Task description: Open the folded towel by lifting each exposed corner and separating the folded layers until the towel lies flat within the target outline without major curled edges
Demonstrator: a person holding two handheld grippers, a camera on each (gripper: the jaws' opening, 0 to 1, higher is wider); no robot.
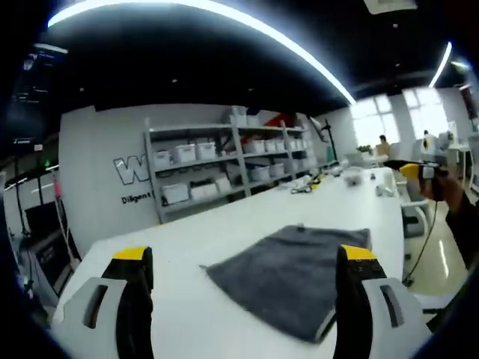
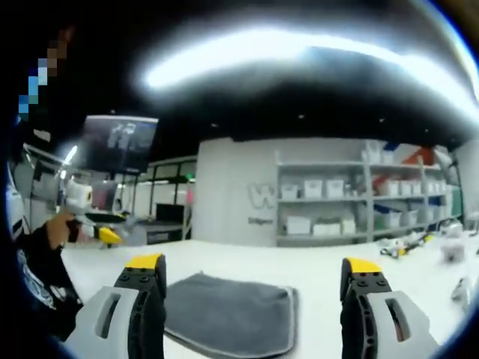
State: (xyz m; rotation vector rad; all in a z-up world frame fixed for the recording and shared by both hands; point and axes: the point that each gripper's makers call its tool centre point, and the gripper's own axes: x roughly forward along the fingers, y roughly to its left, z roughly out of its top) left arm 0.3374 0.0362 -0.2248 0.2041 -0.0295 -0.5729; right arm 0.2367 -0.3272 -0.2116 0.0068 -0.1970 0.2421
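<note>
The folded grey towel (image 1: 288,277) lies on the white bench (image 1: 224,232), ahead of both tools and well apart from each. In the left gripper view it sits toward the right jaw, its long axis running from near right to far left; in the right gripper view the towel (image 2: 228,310) sits toward the left jaw. The left hand-held gripper (image 1: 243,299) appears nearer. Both it and the right hand-held gripper (image 2: 254,307) stand wide apart, holding nothing, touching nothing. Shelves (image 1: 224,168) line the far wall.
</note>
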